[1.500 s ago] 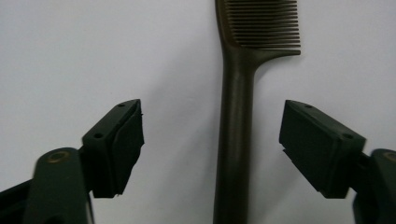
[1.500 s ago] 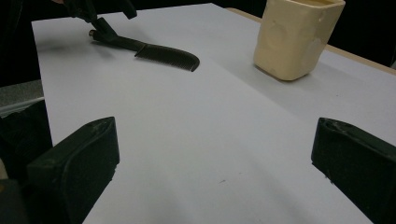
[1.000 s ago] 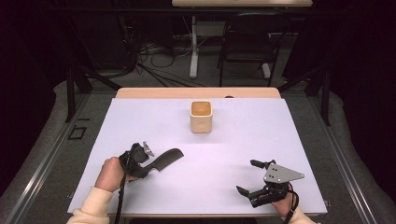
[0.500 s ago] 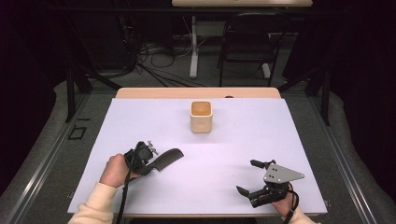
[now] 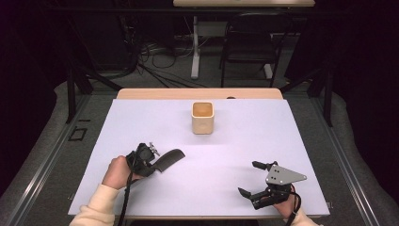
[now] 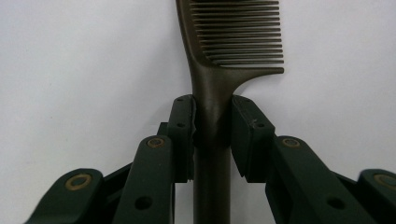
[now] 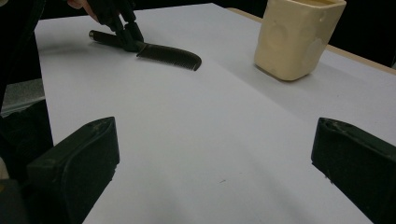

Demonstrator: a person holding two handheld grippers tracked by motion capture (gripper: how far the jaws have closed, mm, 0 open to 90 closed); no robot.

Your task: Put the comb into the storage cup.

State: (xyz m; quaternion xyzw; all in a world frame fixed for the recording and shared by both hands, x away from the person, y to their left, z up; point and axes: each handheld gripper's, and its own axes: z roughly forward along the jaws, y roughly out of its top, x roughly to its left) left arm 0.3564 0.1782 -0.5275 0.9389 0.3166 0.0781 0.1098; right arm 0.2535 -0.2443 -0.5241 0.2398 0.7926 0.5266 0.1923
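A dark comb [image 5: 170, 157] lies flat on the white table sheet at the front left, teeth end pointing right and away. My left gripper [image 5: 156, 163] has just been closing with the comb's handle between its jaws. In the left gripper view both pads of that gripper [image 6: 212, 122] press on the handle, just below the teeth of the comb [image 6: 236, 32]. The right gripper view shows the comb [image 7: 173, 57] still resting on the sheet, gripped by the left gripper [image 7: 129, 38]. My right gripper [image 5: 248, 178] rests at the front right, open and empty [image 7: 215, 140].
A cream square cup [image 5: 203, 117] stands upright at the back middle of the sheet [image 5: 263, 136]; it also appears in the right gripper view [image 7: 299, 37]. A wooden table edge [image 5: 155, 93] runs behind it. A chair [image 5: 249, 42] and cables lie beyond.
The left gripper's jaws have narrowed onto the comb's handle and the hand has shifted slightly. The comb stays flat on the sheet. The right gripper has not moved.
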